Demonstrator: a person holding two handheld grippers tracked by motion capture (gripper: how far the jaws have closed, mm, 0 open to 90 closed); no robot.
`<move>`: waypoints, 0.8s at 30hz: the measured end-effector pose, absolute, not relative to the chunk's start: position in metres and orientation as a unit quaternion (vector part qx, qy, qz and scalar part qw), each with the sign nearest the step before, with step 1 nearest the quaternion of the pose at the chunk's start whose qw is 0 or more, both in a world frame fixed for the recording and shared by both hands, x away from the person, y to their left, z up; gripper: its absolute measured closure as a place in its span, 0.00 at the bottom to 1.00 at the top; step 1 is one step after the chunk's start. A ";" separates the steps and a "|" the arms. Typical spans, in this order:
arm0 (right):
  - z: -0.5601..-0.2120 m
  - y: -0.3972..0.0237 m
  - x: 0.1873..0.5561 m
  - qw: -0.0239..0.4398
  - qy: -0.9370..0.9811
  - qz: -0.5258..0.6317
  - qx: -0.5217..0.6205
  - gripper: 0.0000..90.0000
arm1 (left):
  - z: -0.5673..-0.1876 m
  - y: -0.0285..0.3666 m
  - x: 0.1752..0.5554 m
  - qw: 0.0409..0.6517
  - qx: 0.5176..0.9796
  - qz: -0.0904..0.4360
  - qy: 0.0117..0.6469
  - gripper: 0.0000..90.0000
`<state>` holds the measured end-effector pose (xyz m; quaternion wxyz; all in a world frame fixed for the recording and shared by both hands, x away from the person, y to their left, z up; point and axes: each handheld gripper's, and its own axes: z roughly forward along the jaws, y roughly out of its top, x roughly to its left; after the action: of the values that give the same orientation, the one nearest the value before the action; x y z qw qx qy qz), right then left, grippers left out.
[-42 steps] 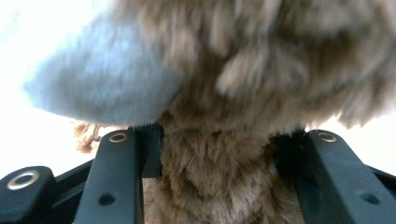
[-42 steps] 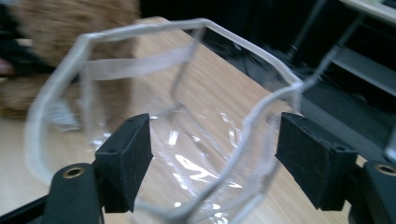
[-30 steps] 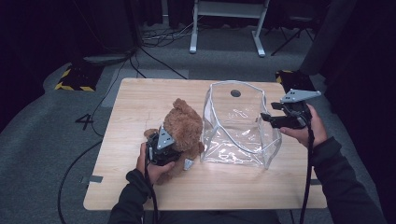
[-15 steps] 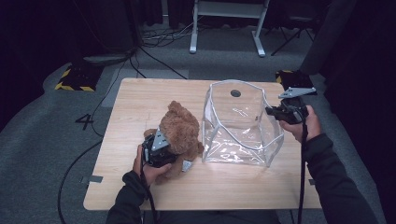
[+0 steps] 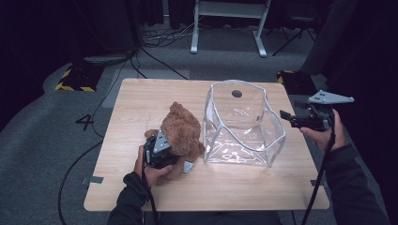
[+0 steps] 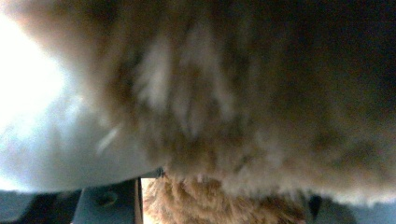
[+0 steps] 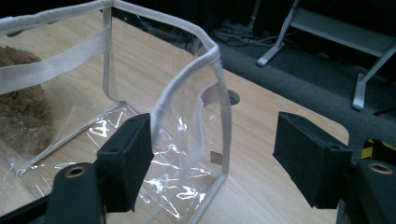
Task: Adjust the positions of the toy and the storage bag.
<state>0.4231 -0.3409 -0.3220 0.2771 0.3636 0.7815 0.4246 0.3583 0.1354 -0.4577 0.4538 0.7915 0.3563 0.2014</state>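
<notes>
A brown teddy bear [image 5: 180, 133] sits on the wooden table [image 5: 141, 103], left of a clear plastic bag [image 5: 244, 124] with white trim that stands open at the top. My left gripper [image 5: 164, 152] is shut on the bear's lower back. Brown fur [image 6: 243, 116] presses close over its jaws [image 6: 219, 205]. My right gripper [image 5: 284, 114] hovers just right of the bag, level and pointing at it. Its jaws [image 7: 215, 140] have just been opening and hold nothing. The bag's trimmed corner [image 7: 212, 56] stands a little ahead of them, untouched.
A round hole [image 5: 237, 93] in the tabletop shows through the bag. A white metal stand [image 5: 225, 23] and cables lie on the floor behind the table. Yellow-and-black striped blocks sit on the floor at far left [image 5: 75, 79] and beside the table's right corner [image 5: 291, 77].
My right gripper let go of the bag's right rim and drew back to the right. The bag's right side settled back upright. My left gripper and the bear stayed put.
</notes>
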 end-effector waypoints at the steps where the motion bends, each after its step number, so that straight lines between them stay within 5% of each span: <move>1: -0.323 -0.346 0.420 0.278 0.778 0.430 0.363 0.27 | -0.458 0.135 0.358 0.458 0.788 0.201 0.359 0.56; 9: -0.348 -0.371 0.399 0.275 0.779 0.439 0.353 0.23 | -0.458 0.136 0.359 0.463 0.785 0.196 0.362 0.56; 24: -0.467 -0.379 0.380 0.219 0.815 0.369 0.389 0.24 | -0.458 0.137 0.358 0.457 0.791 0.196 0.356 0.56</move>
<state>0.3802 -0.3794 -0.4667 0.2192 0.3890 0.8152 0.3688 0.3581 0.1372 -0.4584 0.4571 0.7912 0.3559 0.1958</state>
